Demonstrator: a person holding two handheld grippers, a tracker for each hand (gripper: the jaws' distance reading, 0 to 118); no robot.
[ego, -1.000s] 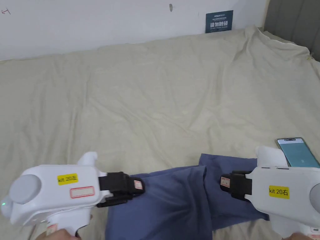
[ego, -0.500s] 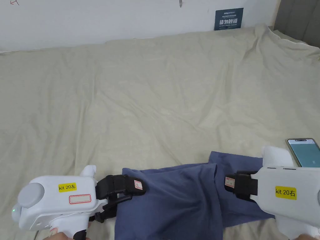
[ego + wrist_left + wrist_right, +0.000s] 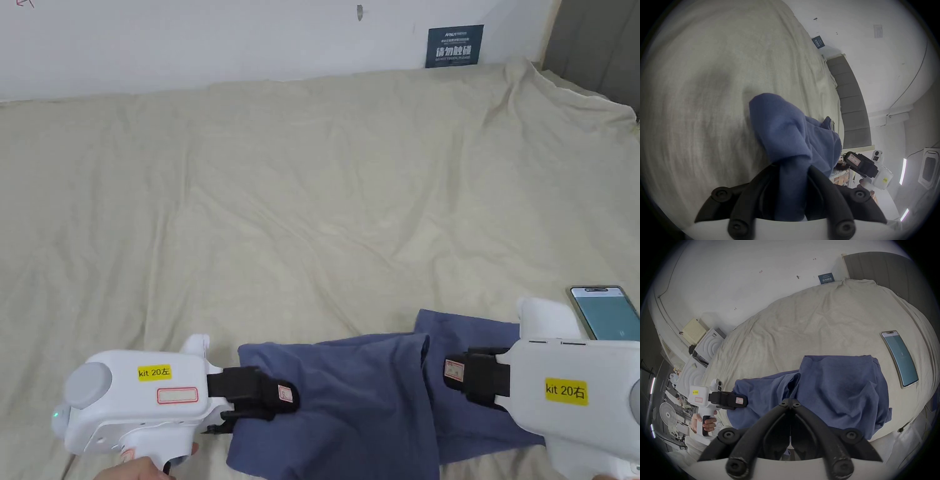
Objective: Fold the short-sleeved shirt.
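Down at the bed's (image 3: 312,187) near edge lies the blue shirt (image 3: 362,400), left gripper (image 3: 284,395) clamped on its left side, right gripper (image 3: 451,370) pinched shut above it; wide bare sheet beyond, phone (image 3: 609,312) right.

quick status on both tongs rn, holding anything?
Left tongs: shut on the blue shirt, a bunch of cloth pinched between the jaws.
Right tongs: jaws closed tip to tip at the shirt; grip on cloth cannot be told.
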